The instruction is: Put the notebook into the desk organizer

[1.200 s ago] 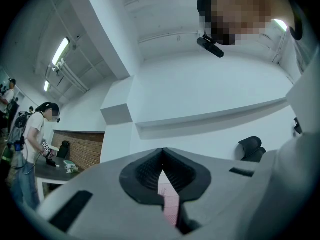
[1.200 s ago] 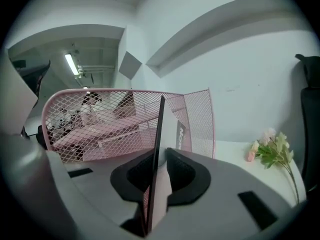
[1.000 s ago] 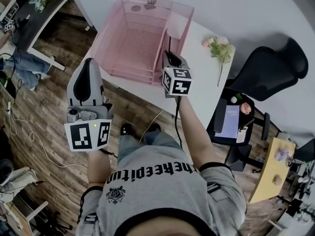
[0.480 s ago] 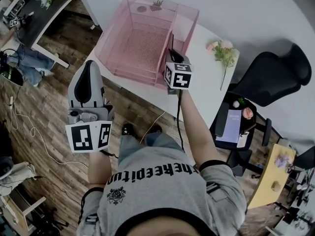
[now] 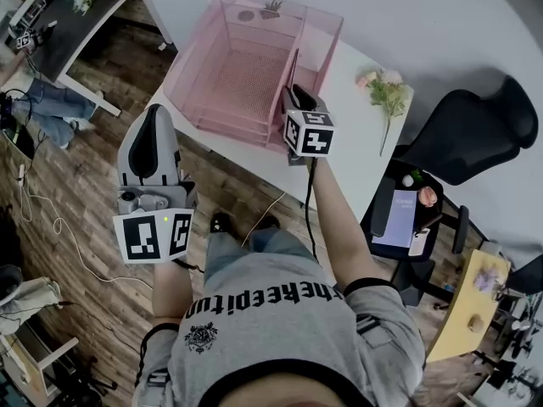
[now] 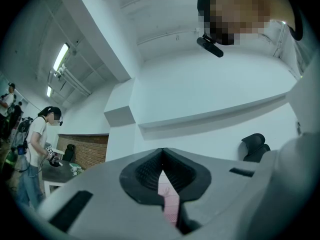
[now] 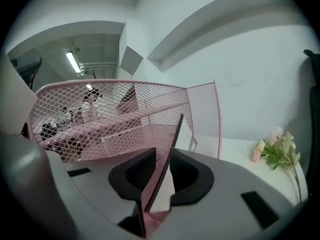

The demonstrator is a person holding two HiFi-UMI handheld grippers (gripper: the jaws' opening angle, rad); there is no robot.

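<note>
Right hand-held gripper (image 7: 160,155) clamping notebook (image 7: 174,130) edge-on, cover unseen, beside desk organizer (image 7: 100,109), left hand-held gripper (image 6: 161,154) closed

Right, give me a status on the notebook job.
Done: the notebook is picked up, clamped on edge in the right gripper. In hand: it is held upright at the front right of the pink organizer, by the narrow side section; whether its lower edge is inside, I cannot tell. Left: seat it and let go. The left gripper is shut on nothing, off to the side.
</note>
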